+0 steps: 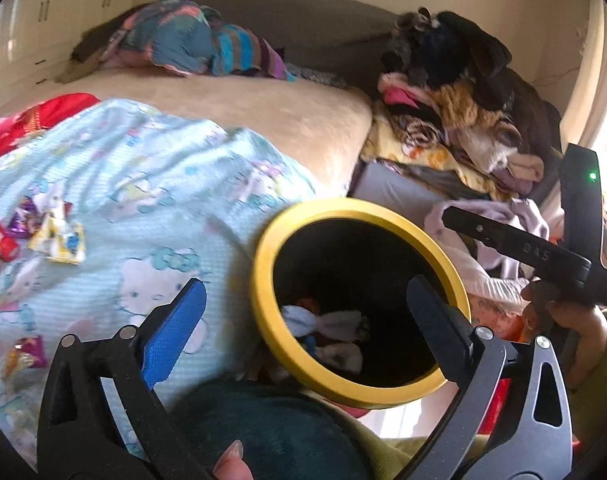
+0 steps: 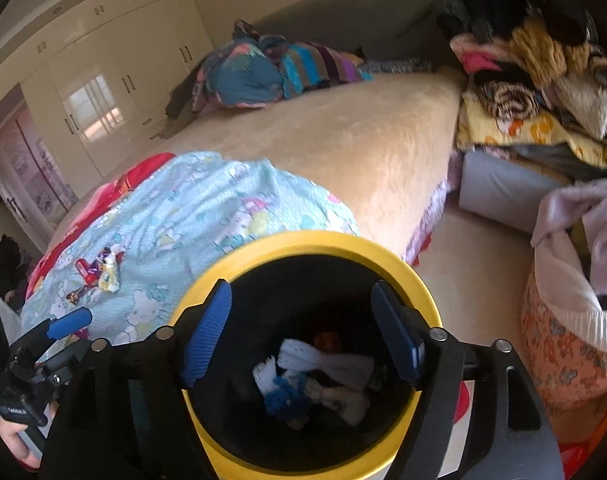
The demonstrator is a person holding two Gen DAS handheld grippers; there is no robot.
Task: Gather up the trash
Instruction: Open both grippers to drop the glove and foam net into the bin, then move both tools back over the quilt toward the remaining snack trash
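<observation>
"D A S" on right gripper (image 1: 515,240) arm — faint, no other text legible

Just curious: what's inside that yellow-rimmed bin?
Inside the yellow-rimmed bin lie white crumpled wrappers, a blue scrap and something orange. Whatever lies beneath them is hidden in shadow.

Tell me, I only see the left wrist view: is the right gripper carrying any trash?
Observer: No. The right gripper is open above the yellow bin, with nothing between its fingers.
Operator: What's to the right of the bin? The gripper blocks my view there.
Observer: A floral laundry basket, with lilac clothes draped over its rim.
</observation>
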